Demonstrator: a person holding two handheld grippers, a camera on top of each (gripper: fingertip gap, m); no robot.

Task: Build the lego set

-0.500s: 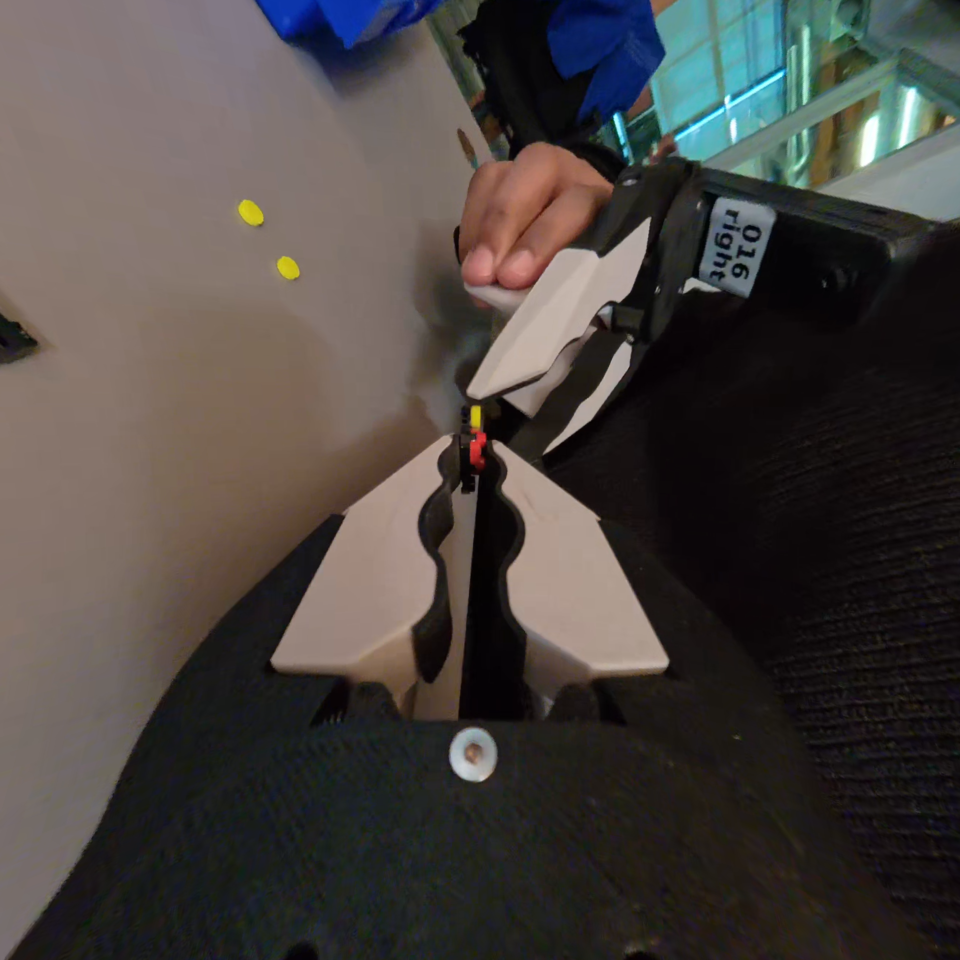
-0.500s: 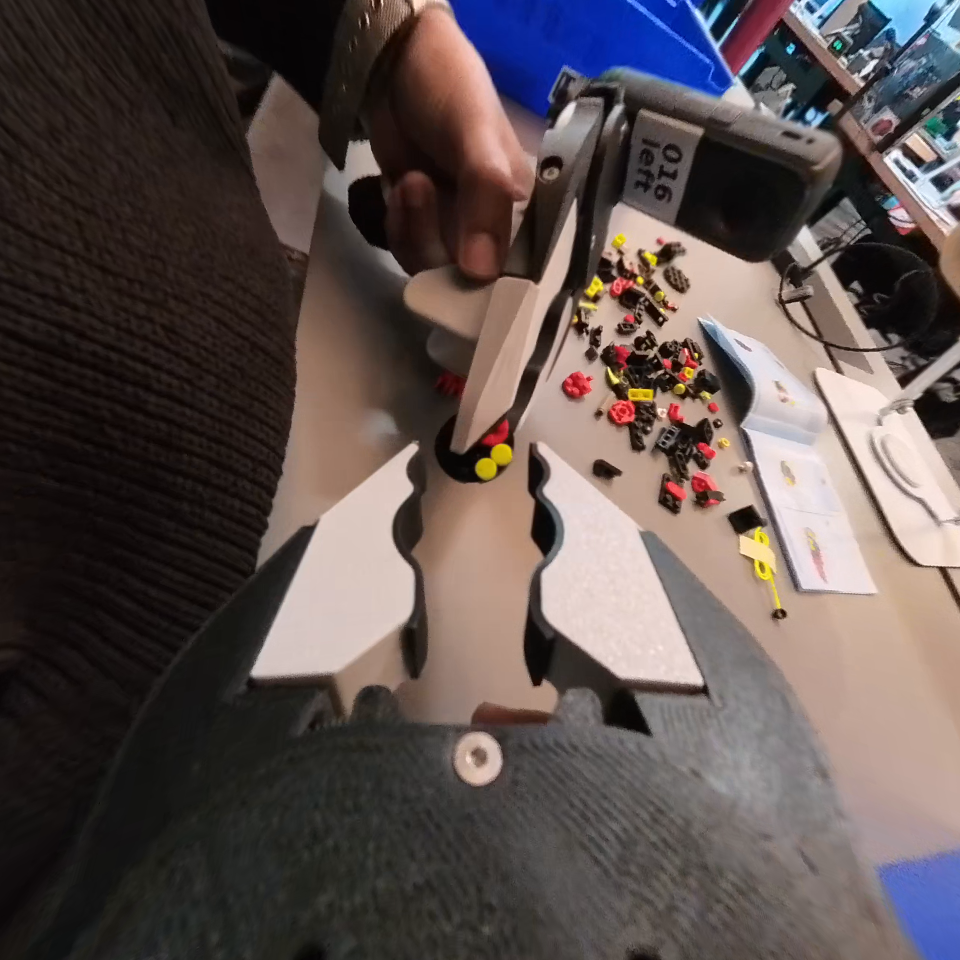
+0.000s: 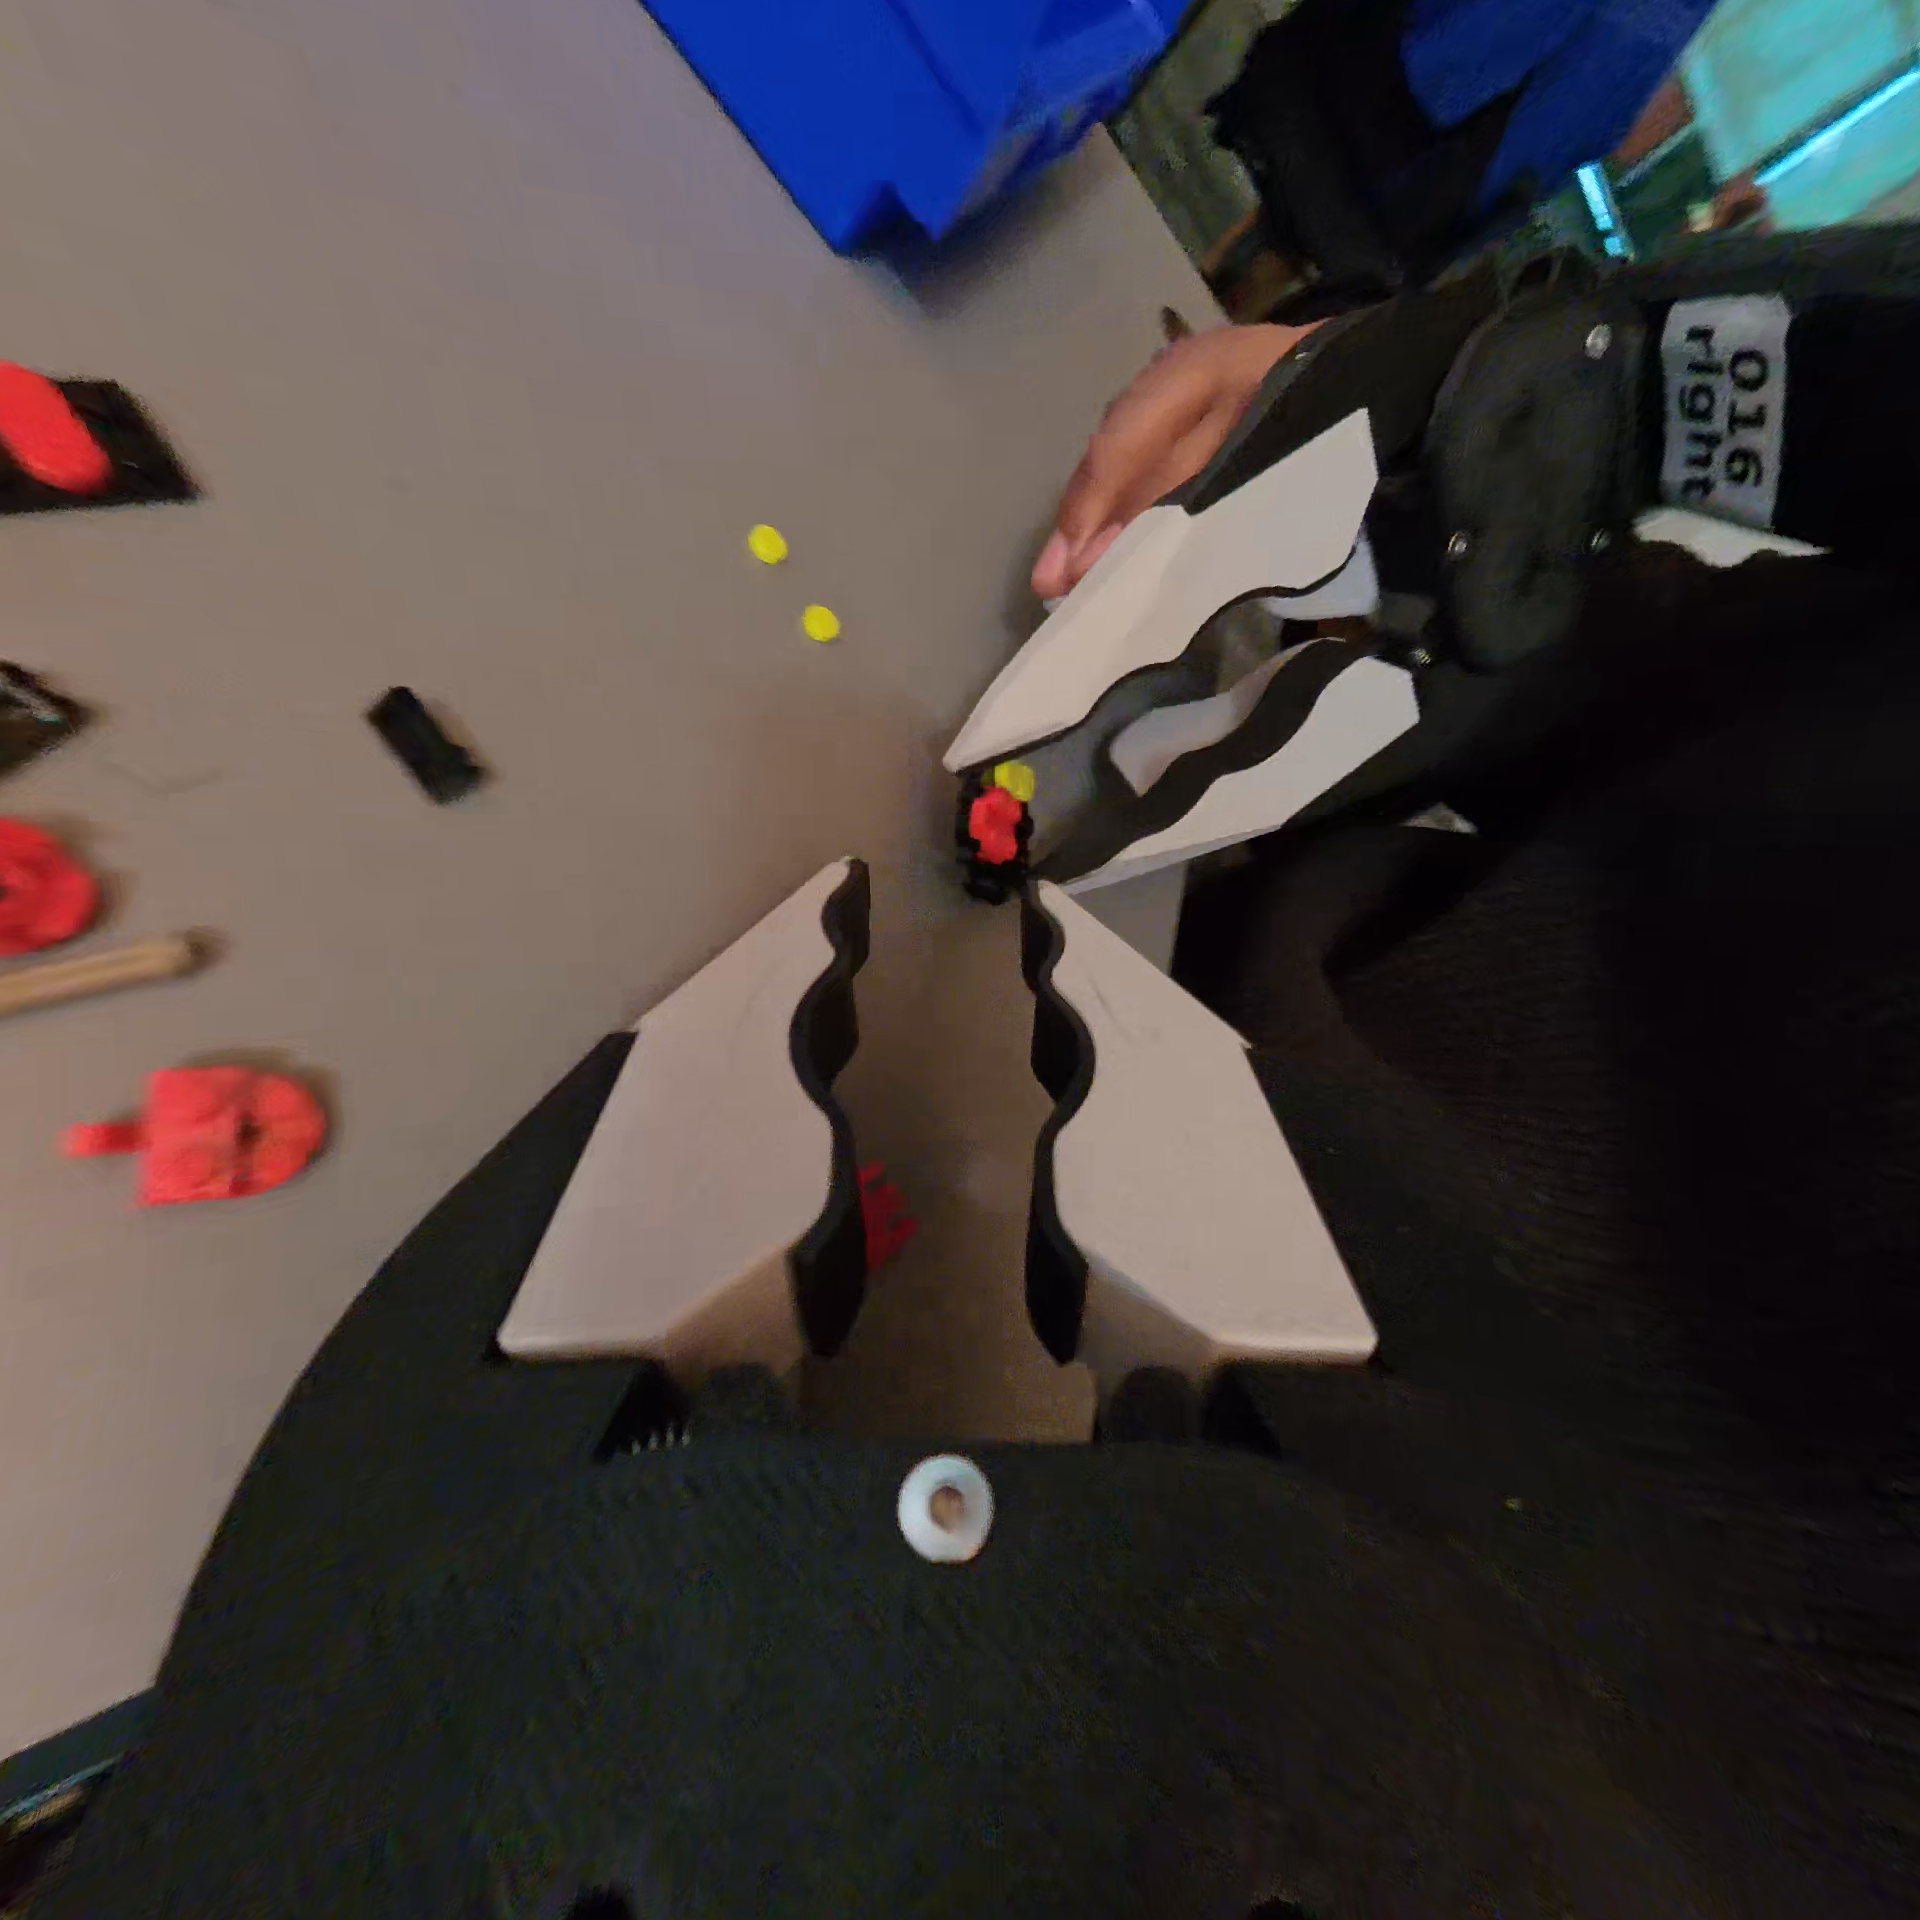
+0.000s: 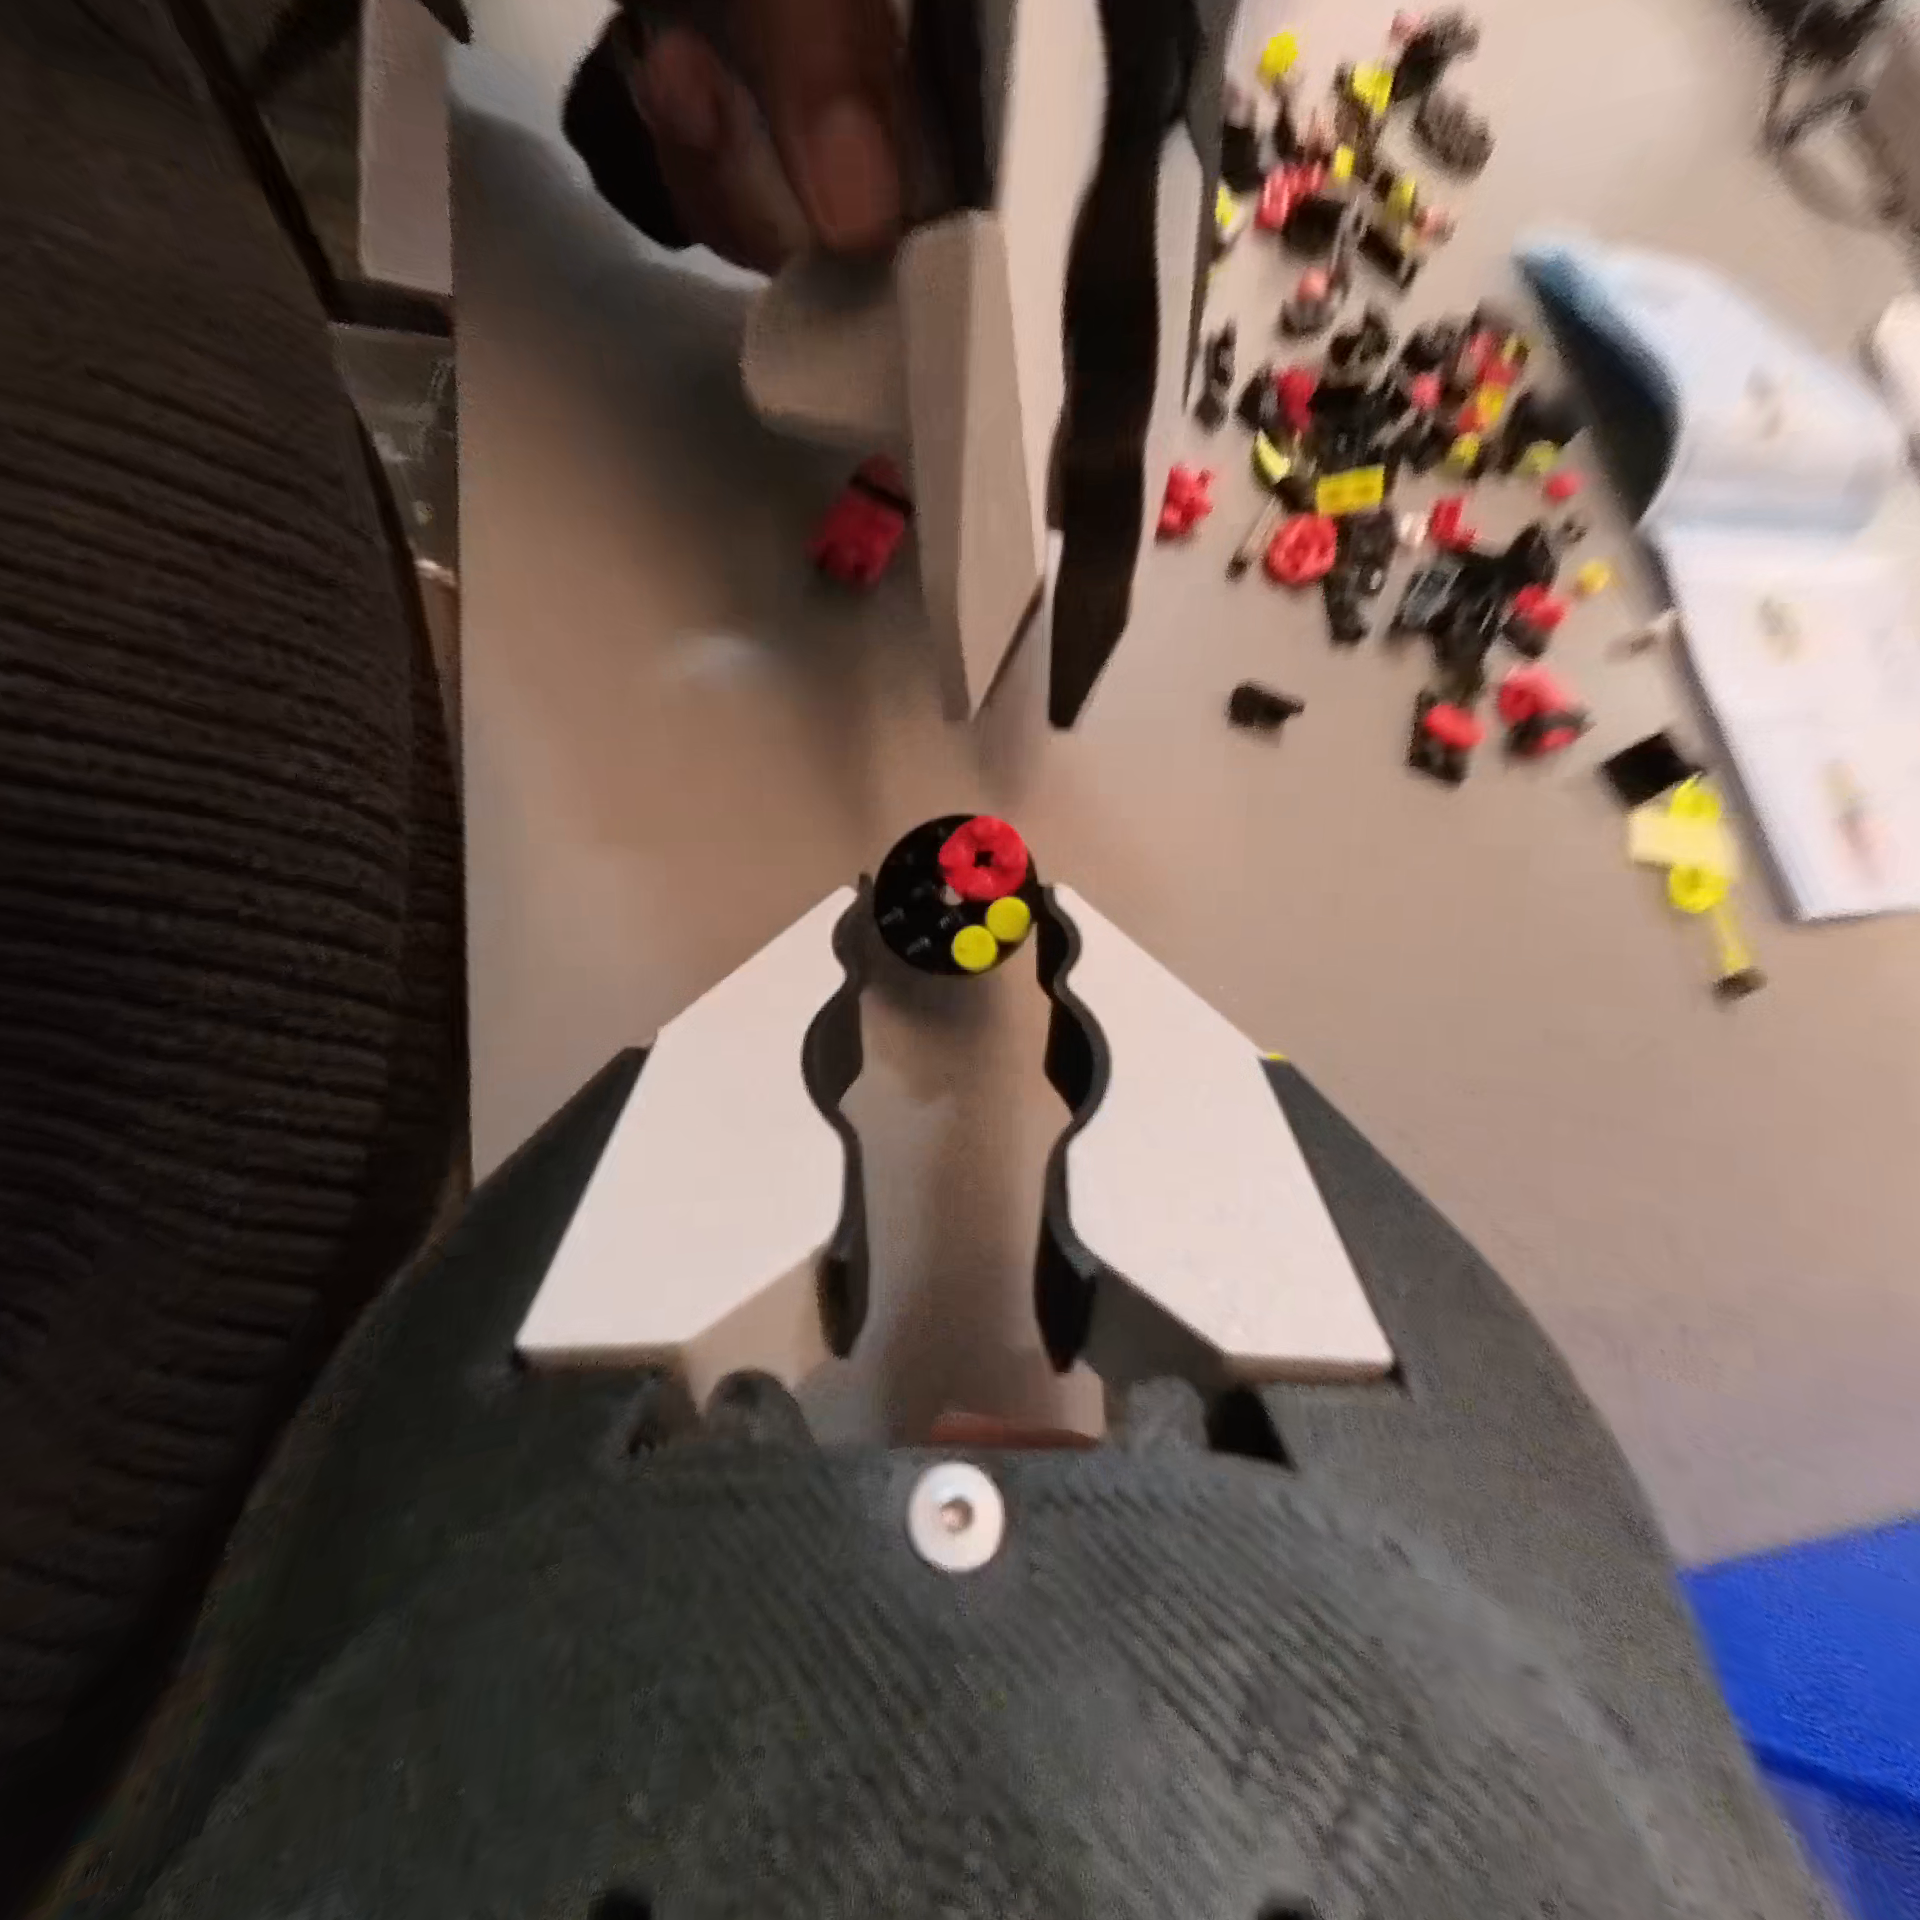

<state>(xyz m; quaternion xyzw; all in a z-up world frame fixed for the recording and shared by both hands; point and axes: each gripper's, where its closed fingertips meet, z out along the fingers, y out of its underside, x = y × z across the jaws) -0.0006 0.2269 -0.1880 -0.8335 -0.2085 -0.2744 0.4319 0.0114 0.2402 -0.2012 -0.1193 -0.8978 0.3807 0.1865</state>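
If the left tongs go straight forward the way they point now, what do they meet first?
Most likely the small black round lego piece with red and yellow studs, held by the right tongs just ahead of the open left tongs. Depth is uncertain.

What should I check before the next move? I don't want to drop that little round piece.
1. Right gripper closed on the round black piece: ok.
2. Left gripper open, holding nothing: ok.
3. Red piece and two yellow studs sit on the round piece: ok.
4. Those parts pressed fully down: cannot tell.
5. Spare yellow studs lie loose on the table: ok.
6. Booklet step visible: cannot tell, blurred.
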